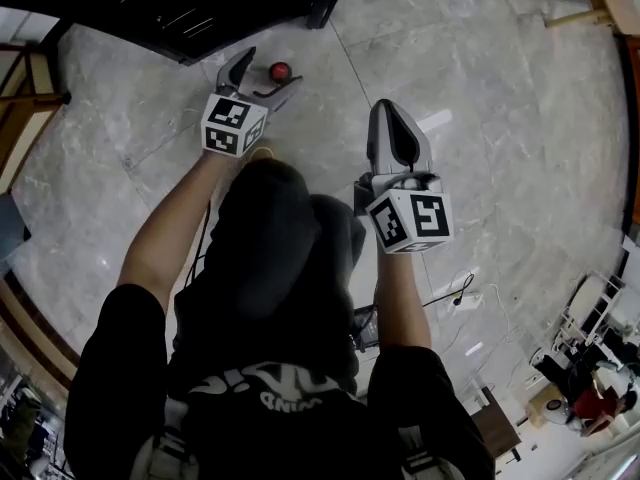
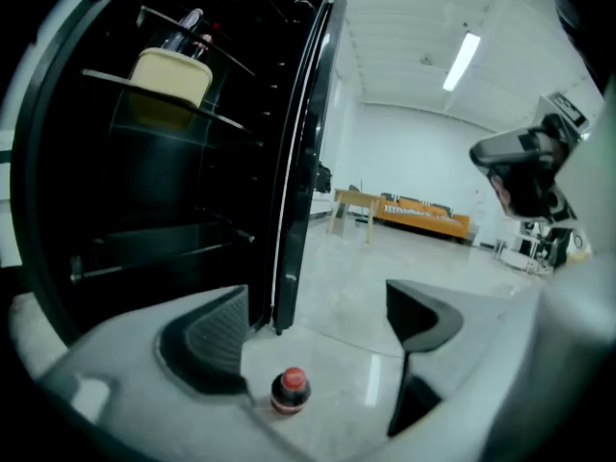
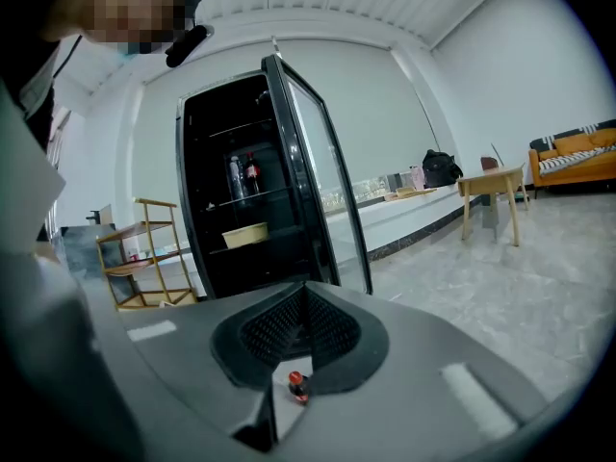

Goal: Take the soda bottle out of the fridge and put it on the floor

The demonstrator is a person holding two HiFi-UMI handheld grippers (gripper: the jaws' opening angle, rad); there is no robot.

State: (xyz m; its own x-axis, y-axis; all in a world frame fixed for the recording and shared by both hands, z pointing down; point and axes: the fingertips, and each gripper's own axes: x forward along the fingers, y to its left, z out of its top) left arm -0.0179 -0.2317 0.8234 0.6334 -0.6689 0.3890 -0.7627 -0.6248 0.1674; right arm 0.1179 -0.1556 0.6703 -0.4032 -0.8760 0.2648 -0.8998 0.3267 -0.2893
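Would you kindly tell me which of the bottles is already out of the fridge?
The red-capped soda bottle, standing on the floor by the open left gripper. The other two bottles stand on an upper shelf inside the fridge.

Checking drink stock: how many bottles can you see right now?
3. One soda bottle stands on the floor before the open fridge. A clear bottle and a dark bottle stand side by side on its upper shelf. Others may be hidden inside.

Marble floor (image 1: 480, 88), soda bottle (image 1: 280, 71) standing on it
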